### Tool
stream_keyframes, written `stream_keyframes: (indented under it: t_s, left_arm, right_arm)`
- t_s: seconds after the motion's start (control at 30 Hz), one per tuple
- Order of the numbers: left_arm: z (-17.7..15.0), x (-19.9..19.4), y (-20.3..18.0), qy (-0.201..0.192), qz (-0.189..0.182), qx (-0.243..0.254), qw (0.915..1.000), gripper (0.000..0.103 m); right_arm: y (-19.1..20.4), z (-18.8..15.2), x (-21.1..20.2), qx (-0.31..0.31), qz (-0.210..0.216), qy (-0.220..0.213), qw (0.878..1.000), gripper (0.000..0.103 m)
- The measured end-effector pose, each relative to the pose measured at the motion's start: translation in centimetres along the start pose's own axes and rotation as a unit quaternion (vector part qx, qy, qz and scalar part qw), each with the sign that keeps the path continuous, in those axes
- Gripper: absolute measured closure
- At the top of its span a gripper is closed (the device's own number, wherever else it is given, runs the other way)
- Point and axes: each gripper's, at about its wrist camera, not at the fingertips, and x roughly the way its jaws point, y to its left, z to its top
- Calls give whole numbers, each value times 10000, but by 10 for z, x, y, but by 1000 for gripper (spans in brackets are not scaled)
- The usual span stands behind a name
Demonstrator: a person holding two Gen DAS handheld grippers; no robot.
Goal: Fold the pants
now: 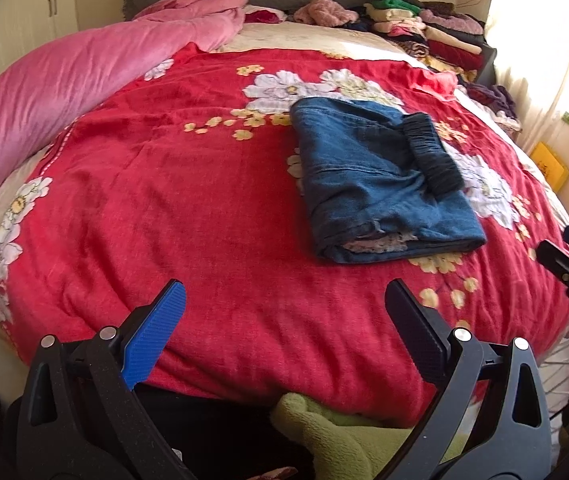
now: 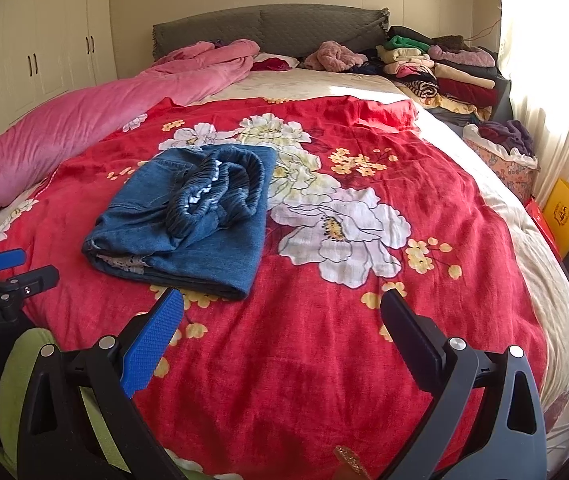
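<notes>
A pair of blue denim pants (image 1: 380, 184) lies folded into a compact bundle on the red floral blanket (image 1: 204, 208), its dark elastic waistband on top. It also shows in the right wrist view (image 2: 188, 220). My left gripper (image 1: 284, 292) is open and empty, held above the blanket near the bed's front edge, short of the pants. My right gripper (image 2: 280, 300) is open and empty, just in front and to the right of the bundle. Each gripper shows at the edge of the other's view, the right one (image 1: 564, 256) and the left one (image 2: 20, 266).
A pink duvet (image 1: 64, 92) lies along the bed's left side. Stacks of folded clothes (image 2: 444, 68) sit at the far right by the grey headboard (image 2: 268, 28). A yellow box (image 2: 566, 212) stands on the floor at right. A green fleece item (image 1: 336, 428) is below the front edge.
</notes>
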Motion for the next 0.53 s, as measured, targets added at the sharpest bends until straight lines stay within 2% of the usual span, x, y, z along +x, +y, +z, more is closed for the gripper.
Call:
stream_keyframes:
  t_s: [0.13,0.33,0.43,0.53]
  left_arm:
    - [5,9,17,55,188,-165,9997,10]
    - [34,28,81,19,629,-653,9959,10]
    - [62,53,130,243,1030,-956,9898,10]
    - [96,86,185,391,1668,-1144,9785,10]
  right_arm:
    - [-35,3,7,242,-366,-22,9990,5]
    - [-132,19,29,834,-1209,-20,9891,5]
    - [-195,34,54,1100,-1574,157,9813,5]
    - [-250,50,83,1357,-1867,400,9722,5]
